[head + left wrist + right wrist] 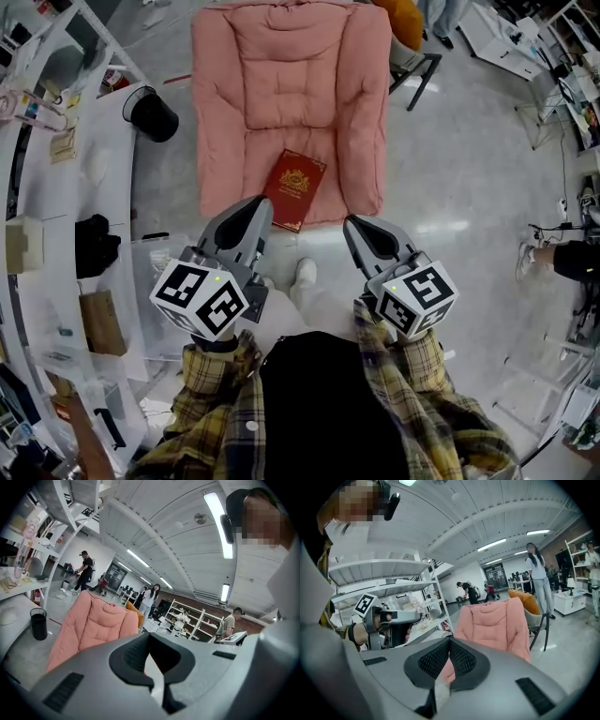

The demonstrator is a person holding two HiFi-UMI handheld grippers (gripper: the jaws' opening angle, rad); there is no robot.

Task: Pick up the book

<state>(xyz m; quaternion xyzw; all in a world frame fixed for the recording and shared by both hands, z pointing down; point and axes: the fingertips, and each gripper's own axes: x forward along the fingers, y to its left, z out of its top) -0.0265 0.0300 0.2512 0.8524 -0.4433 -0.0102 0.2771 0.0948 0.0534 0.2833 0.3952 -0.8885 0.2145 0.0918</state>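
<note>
Book (pixel 295 189): red with a gold crest, lying flat at the front of the pink chair (pixel 281 66) seat.
Left gripper (pixel 259 208): jaws pressed together, nothing between them; tip near the book's lower left edge.
Right gripper (pixel 357 226): jaws pressed together, empty; tip at the seat's front edge, to the right of the book.

Pink padded chair (pixel 281 84), red book (pixel 295 188) flat on its seat
</note>
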